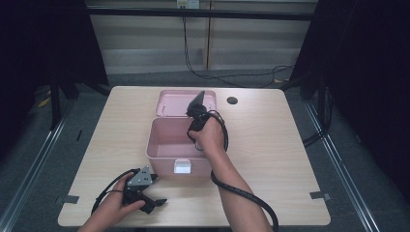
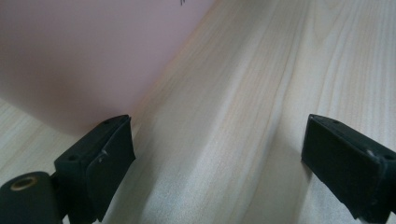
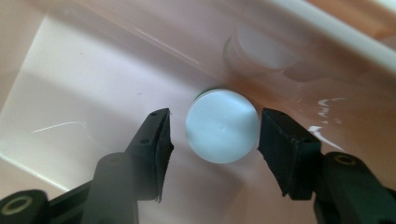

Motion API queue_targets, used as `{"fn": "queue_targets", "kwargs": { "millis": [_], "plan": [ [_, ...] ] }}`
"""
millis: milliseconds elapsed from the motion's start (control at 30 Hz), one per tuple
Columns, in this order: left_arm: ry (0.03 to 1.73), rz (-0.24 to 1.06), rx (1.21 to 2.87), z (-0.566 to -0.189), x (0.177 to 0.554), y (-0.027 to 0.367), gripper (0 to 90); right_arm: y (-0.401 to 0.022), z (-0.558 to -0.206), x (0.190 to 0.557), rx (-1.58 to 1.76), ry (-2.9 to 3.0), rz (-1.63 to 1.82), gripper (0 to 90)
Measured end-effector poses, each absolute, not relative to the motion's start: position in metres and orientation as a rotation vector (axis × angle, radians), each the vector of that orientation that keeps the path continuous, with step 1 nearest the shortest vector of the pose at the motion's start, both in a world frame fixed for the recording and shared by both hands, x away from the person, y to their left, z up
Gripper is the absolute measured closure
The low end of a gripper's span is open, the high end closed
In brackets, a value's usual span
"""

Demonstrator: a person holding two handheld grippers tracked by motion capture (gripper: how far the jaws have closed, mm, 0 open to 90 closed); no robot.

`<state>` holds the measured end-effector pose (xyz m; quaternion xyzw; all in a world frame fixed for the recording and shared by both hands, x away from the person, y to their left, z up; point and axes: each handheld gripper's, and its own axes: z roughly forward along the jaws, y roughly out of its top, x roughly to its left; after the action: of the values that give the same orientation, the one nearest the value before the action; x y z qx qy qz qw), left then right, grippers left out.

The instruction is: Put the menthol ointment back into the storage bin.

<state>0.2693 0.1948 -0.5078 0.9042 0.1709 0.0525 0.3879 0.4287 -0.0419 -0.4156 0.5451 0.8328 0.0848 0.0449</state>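
I start from the wooden table (image 1: 270, 145), which carries a pink plastic box (image 1: 167, 140) standing open, its lid (image 1: 174, 102) folded back behind it. My right gripper (image 1: 197, 112) reaches down into the box, while my left gripper (image 1: 145, 191) rests low on the table near the front left corner of the box. In the left gripper view its jaws stand wide apart with only bare wood between them, so it holds nothing.

The thing I work on is a small bottle with a round white cap (image 3: 222, 126), standing on the floor of the box close to one inner wall (a pale reflection of the cap shows on that glossy wall). In the right gripper view the jaws stand on both sides of the cap, partly open, with a thin gap on each side; the pads do not press on it.

I judge this bottle to be light and stiff, with a smooth cap that could slip. It looks narrow, so it may tip easily if one pad pushes first. The best place to hold is the round side of the cap, both pads closing evenly, squarely across the middle.
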Motion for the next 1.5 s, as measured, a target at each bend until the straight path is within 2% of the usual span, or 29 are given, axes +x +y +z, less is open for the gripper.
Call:
{"fn": "queue_targets", "kwargs": {
  "millis": [233, 567, 800, 1000, 1500],
  "plan": [
    [0.434, 0.13, 2.298, -0.508, 0.269, 0.195, 8.8, -0.041, -0.406, 0.425, 1.668, 2.556, 0.27, 37.8],
    [0.433, 0.13, 2.298, -0.508, 0.269, 0.195, 8.8, -0.053, -0.385, 0.42, 1.657, 2.566, 0.277, 37.4],
    [0.433, 0.131, 2.299, -0.508, 0.269, 0.195, 8.8, -0.057, -0.373, 0.415, 1.63, 2.583, 0.295, 34.1],
    [0.434, 0.131, 2.298, -0.508, 0.269, 0.195, 8.8, -0.054, -0.361, 0.407, 1.552, 2.628, 0.306, 29.8],
    [0.436, 0.135, 2.298, -0.508, 0.269, 0.195, 8.8, -0.061, -0.332, 0.394, 1.401, 2.71, 0.348, 26.3]
  ]
}}
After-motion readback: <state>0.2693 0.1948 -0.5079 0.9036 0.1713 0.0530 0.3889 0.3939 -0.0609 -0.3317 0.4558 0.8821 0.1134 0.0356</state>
